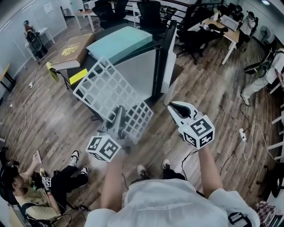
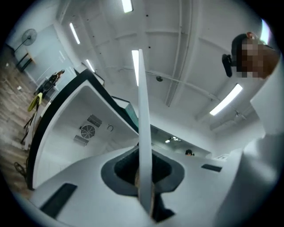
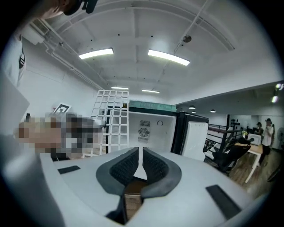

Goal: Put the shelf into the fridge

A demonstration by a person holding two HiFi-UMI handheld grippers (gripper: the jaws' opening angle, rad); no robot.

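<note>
The white grid shelf (image 1: 108, 91) hangs tilted in front of the open fridge (image 1: 133, 66), which has a teal top and a white inside. My left gripper (image 1: 119, 111) is shut on the shelf's near edge. In the left gripper view the shelf (image 2: 143, 111) runs edge-on as a thin white strip between the jaws of the left gripper (image 2: 143, 153), with the fridge's inside (image 2: 88, 128) to the left. My right gripper (image 1: 173, 106) is shut and empty, to the right of the shelf. In its own view the right gripper (image 3: 141, 153) faces the shelf (image 3: 111, 119) and the fridge (image 3: 151, 128).
The fridge door (image 1: 169, 53) stands open at the right, edge toward me. A person (image 1: 40, 186) sits on the floor at lower left. A brown box (image 1: 73, 51) lies on a table left of the fridge. Office chairs (image 1: 151, 13) and desks stand behind; cables run along the floor.
</note>
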